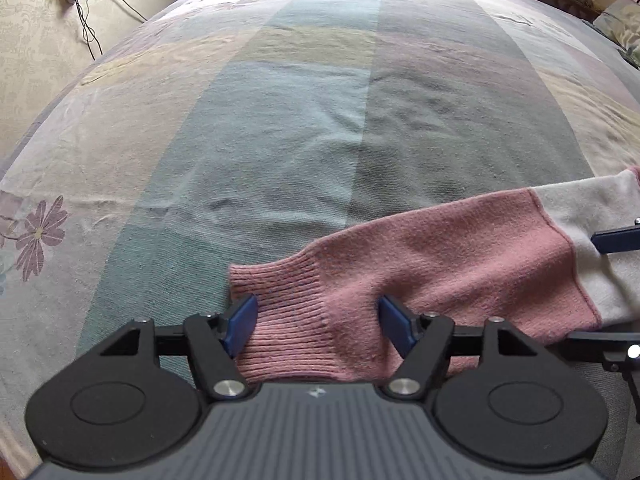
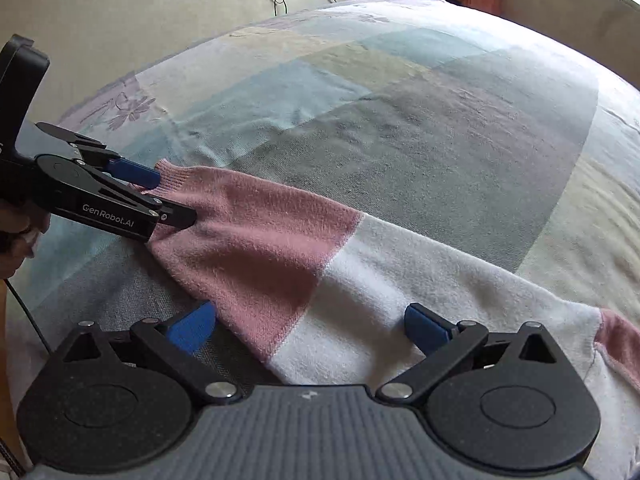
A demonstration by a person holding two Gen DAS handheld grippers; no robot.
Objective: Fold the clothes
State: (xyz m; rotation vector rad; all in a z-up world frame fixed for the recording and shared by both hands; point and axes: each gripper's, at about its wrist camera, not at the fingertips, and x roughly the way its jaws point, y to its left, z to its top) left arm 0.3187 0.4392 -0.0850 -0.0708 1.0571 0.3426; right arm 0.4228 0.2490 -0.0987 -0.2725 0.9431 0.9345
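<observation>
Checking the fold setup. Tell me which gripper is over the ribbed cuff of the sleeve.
The left gripper: its open jaws straddle the pink ribbed cuff. The right gripper sits farther up the sleeve, where pink meets white.

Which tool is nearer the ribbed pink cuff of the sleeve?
Left. The left tool has its open fingers straddling the ribbed pink cuff; the right tool, also open, sits farther up the sleeve, around the pink-white boundary.
</observation>
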